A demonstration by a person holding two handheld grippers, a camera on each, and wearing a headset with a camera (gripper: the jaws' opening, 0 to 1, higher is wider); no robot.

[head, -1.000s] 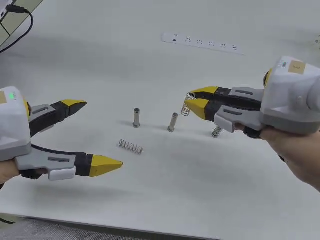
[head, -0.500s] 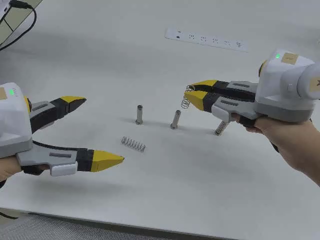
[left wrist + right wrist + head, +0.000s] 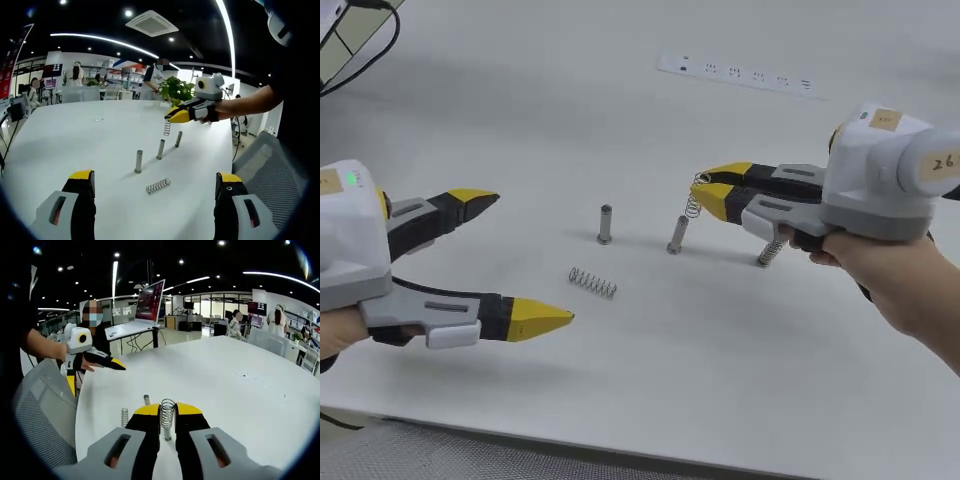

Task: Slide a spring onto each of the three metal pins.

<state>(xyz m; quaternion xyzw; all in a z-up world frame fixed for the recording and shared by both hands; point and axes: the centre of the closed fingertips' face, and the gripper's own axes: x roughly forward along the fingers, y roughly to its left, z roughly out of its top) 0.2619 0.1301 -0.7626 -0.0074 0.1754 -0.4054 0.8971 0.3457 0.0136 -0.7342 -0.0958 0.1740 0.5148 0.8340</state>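
Note:
Three metal pins stand in a row on the white table (image 3: 650,360). The left pin (image 3: 606,223) (image 3: 138,161) (image 3: 146,399) and the middle pin (image 3: 678,233) (image 3: 160,149) are bare. A spring sits on the right pin (image 3: 769,252) (image 3: 178,139). My right gripper (image 3: 705,192) (image 3: 167,410) is shut on a spring (image 3: 692,207) (image 3: 166,127) (image 3: 167,415) that hangs upright just above the middle pin's top. A loose spring (image 3: 593,283) (image 3: 158,186) (image 3: 124,416) lies in front of the left pin. Left of it, my left gripper (image 3: 520,258) (image 3: 153,177) is held wide open with nothing between its fingers.
A white power strip (image 3: 745,75) lies at the far side of the table. A black cable (image 3: 365,55) runs across the far left corner. An office chair (image 3: 270,170) stands by the table's edge. People stand in the room beyond.
The right gripper has carried its spring slightly closer over the middle pin. The left gripper has hardly moved. The head camera has shifted a little.

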